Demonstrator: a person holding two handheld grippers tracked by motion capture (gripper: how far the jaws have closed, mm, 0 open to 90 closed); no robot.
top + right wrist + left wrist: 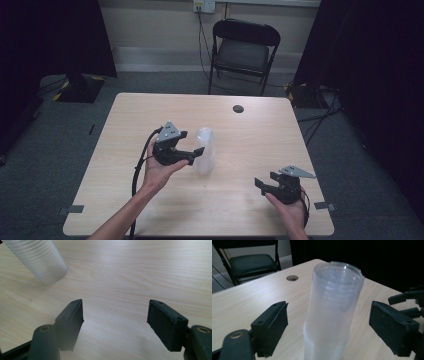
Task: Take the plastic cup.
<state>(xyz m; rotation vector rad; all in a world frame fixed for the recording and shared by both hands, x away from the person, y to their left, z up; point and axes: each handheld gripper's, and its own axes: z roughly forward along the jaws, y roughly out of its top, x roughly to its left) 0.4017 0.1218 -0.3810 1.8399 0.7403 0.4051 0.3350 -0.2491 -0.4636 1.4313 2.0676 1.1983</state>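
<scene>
clear cup stack (pixel 332 312) upright on table (pixel 250 130), between spread left gripper (pixel 328 322) jaws; right gripper (pixel 115 322) jaws spread

No text, label, brand, number or sign can be read anywhere in these pictures.
</scene>
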